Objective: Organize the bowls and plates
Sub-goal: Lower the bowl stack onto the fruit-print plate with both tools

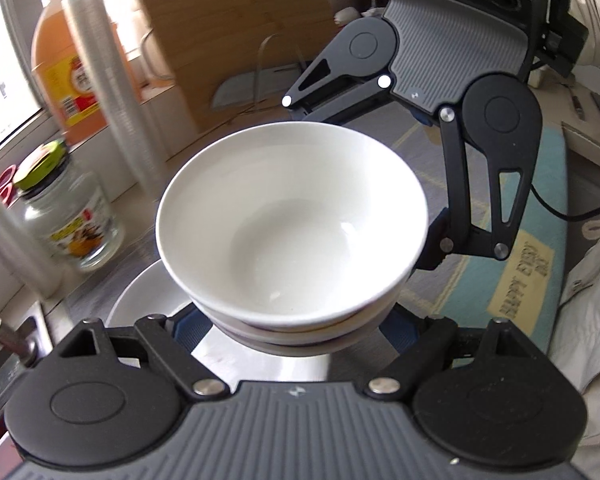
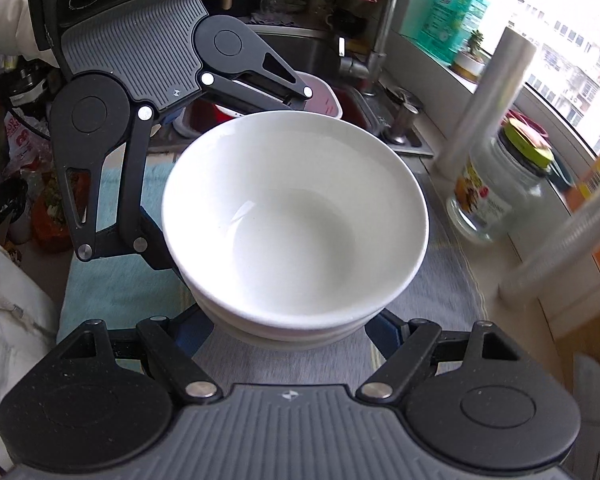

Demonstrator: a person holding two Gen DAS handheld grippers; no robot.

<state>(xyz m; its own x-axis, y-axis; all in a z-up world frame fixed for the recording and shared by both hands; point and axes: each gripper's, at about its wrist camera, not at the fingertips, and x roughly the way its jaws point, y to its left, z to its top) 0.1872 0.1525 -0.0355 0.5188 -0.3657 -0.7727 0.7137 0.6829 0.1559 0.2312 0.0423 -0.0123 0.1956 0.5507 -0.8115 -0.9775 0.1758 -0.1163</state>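
A stack of nested white bowls (image 1: 292, 216) (image 2: 296, 216) hangs in the air above the counter, top bowl empty. My left gripper (image 1: 296, 322) is shut on the lower bowls from the near side in the left wrist view; its blue pads (image 1: 182, 326) press the stack's sides. From the opposite side my right gripper (image 2: 294, 330) is shut on the same stack, its blue pads (image 2: 384, 330) showing against the stack. Each gripper shows in the other's view: the right gripper (image 1: 366, 178) behind the bowls, the left gripper (image 2: 230, 178) likewise. A white plate (image 1: 136, 300) lies below at the left.
A glass jar with a green lid (image 1: 66, 216) (image 2: 500, 188), an orange jug (image 1: 76, 64), tall clear rolls (image 1: 108, 80) (image 2: 484, 100) and a wooden board (image 1: 236, 24) stand along the window side. A sink with tap (image 2: 364, 60) lies beyond. A blue mat (image 1: 512, 264) covers the floor.
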